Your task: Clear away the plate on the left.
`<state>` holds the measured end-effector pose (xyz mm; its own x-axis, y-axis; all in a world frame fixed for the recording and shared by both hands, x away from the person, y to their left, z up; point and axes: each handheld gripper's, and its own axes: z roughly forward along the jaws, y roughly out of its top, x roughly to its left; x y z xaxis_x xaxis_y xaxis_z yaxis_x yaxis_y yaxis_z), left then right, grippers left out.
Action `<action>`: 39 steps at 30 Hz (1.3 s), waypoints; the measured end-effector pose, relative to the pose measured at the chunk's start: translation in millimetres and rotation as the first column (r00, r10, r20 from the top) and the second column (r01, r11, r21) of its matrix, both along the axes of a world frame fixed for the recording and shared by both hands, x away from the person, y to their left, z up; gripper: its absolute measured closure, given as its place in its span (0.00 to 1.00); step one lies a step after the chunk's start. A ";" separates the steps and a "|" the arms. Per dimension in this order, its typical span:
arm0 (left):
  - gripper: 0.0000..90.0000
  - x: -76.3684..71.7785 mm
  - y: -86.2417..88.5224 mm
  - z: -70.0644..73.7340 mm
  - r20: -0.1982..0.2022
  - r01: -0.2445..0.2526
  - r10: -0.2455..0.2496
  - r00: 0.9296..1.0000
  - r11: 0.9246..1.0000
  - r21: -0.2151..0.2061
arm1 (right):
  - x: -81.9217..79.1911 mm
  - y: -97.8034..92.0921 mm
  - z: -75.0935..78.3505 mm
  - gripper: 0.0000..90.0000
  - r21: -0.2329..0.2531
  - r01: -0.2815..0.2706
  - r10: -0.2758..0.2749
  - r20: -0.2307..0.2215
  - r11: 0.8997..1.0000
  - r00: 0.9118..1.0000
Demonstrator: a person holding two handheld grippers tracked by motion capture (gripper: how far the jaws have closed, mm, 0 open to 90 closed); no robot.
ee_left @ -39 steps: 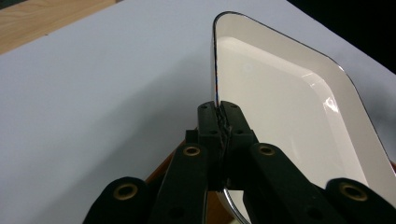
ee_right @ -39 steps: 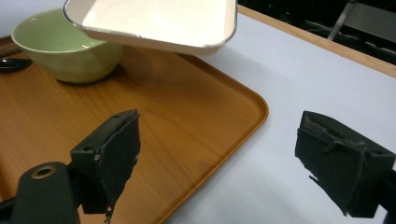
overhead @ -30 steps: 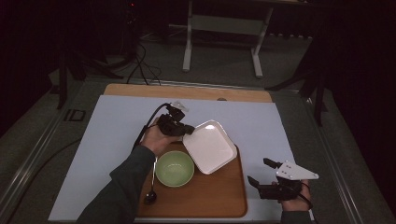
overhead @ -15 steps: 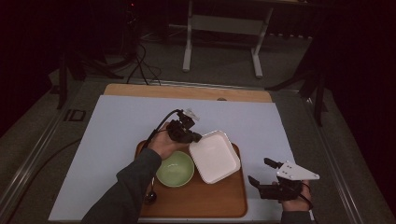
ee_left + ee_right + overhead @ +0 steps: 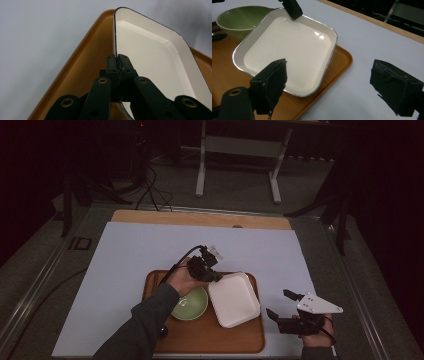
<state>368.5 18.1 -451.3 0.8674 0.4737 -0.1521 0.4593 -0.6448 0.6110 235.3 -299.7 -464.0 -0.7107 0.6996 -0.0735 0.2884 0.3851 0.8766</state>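
Note:
A white square dish with a thin dark rim lies over the right half of a wooden tray. My left gripper is at the dish's far left corner and shut on its rim. In the left gripper view both jaws pinch that rim, with the dish stretching away over the tray. A green bowl sits on the tray just left of the dish. My right gripper stands open off the tray's right edge. Its view has the dish and bowl ahead.
The tray rests on a white sheet covering a wooden table. A dark utensil lies on the tray near the bowl, beside my left sleeve. A metal table frame stands beyond the table's far edge.
The left gripper carried the white dish to the right and toward me, down onto the tray's right half. The right gripper stayed open in place.

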 end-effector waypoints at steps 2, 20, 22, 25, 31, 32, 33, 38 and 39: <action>1.00 -2.2 -2.0 -2.1 -0.009 0.020 -0.020 1.000 1.000 0.001 | -0.2 -0.4 0.0 0.15 0.001 0.001 -0.001 0.001 1.000 1.000; 0.99 -2.0 -10.3 -19.3 -0.070 0.044 -0.040 0.997 0.998 0.048 | -1.7 -1.4 -0.2 0.15 -0.001 0.005 -0.005 -0.001 1.000 1.000; 0.99 -1.6 -10.8 -20.5 -0.061 0.038 -0.034 0.998 0.997 0.071 | -1.9 -1.3 -0.2 0.15 -0.001 0.004 -0.004 -0.002 1.000 1.000; 0.98 -0.7 -11.5 -22.8 -0.057 0.033 -0.028 0.998 0.994 0.101 | -2.2 -1.1 -0.2 0.15 -0.002 0.004 -0.004 -0.003 1.000 1.000; 0.95 0.5 -12.0 -28.0 -0.045 0.016 -0.009 0.999 0.990 0.143 | -2.9 -1.7 -0.1 0.15 -0.003 0.006 -0.006 -0.002 1.000 1.000; 0.95 1.0 -10.6 -28.8 -0.043 0.001 0.005 0.999 0.991 0.134 | -3.0 -1.8 -0.2 0.15 -0.002 0.007 -0.007 -0.002 1.000 1.000; 0.90 1.7 -9.2 -28.5 -0.046 -0.002 0.008 0.999 0.992 0.125 | -3.3 -2.0 -0.2 0.15 -0.001 0.008 -0.008 -0.002 1.000 1.000; 0.76 1.5 -3.6 -25.5 -0.036 -0.026 0.029 0.999 0.995 0.094 | -3.6 -2.0 -0.1 0.15 -0.002 0.008 -0.008 -0.001 1.000 1.000; 0.76 0.6 -0.5 -23.7 -0.023 -0.049 0.051 0.998 0.995 0.085 | -3.6 -1.9 -0.1 0.15 -0.001 0.007 -0.007 -0.001 1.000 1.000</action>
<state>369.1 17.7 -475.0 0.8389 0.5283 -0.1309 0.5064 -0.6696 0.5434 231.7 -301.6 -464.1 -0.7056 0.7047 -0.0738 0.2919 0.3839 0.8760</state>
